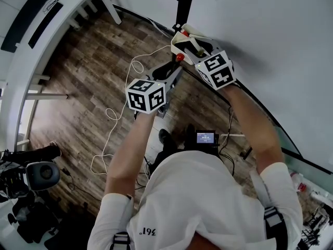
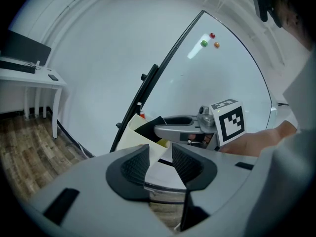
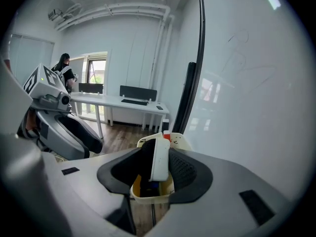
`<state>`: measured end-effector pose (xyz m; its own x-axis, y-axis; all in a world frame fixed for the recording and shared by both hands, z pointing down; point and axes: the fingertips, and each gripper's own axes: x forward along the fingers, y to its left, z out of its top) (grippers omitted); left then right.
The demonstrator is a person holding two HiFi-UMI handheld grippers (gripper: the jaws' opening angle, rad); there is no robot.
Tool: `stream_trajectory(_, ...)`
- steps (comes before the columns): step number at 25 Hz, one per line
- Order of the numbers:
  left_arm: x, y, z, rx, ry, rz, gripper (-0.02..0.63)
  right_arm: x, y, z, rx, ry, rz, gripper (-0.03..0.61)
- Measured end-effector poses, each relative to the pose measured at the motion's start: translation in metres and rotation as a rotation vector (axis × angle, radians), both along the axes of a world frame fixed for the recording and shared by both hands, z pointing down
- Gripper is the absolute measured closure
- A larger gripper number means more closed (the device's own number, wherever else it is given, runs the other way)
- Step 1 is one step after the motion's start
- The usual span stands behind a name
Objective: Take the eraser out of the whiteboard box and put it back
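Observation:
A cream whiteboard box (image 1: 183,39) hangs at the whiteboard's lower edge, with markers inside, one of them red-capped (image 3: 167,136). My right gripper (image 3: 157,154) is shut on the white eraser (image 3: 161,163), which stands on edge with its black felt to the left, low over the box's rim (image 3: 148,197). In the head view that gripper (image 1: 193,48) reaches into the box from the right. My left gripper (image 2: 160,154) stands open just short of the box (image 2: 127,132); a pale surface shows in the gap. From there the right gripper (image 2: 164,130) is seen over the box.
The whiteboard (image 1: 270,30) fills the right side, on a black stand (image 1: 182,4); coloured magnets (image 2: 211,35) sit high on it. A white cable (image 1: 112,113) loops over the wooden floor. A white desk (image 1: 47,14) stands far left. A person (image 3: 64,65) stands by distant windows.

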<state>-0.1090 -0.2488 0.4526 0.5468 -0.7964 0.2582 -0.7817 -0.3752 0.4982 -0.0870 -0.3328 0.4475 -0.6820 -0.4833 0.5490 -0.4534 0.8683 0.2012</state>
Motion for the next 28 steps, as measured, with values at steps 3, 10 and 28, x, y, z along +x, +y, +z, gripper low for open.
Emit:
stream_trajectory(3,0.0,0.0,0.001,-0.004,0.001,-0.001,0.465,-0.003,-0.001,0.0,0.017,-0.005,-0.005,0.393)
stream_trajectory(10,0.001,0.002,0.004,-0.014,0.01,-0.004,0.465,-0.011,-0.004,-0.002,0.021,-0.025,0.0,0.393)
stream_trajectory(28,0.003,0.011,0.003,-0.019,0.014,-0.016,0.465,0.0,0.009,-0.001,0.037,0.009,0.012,0.38)
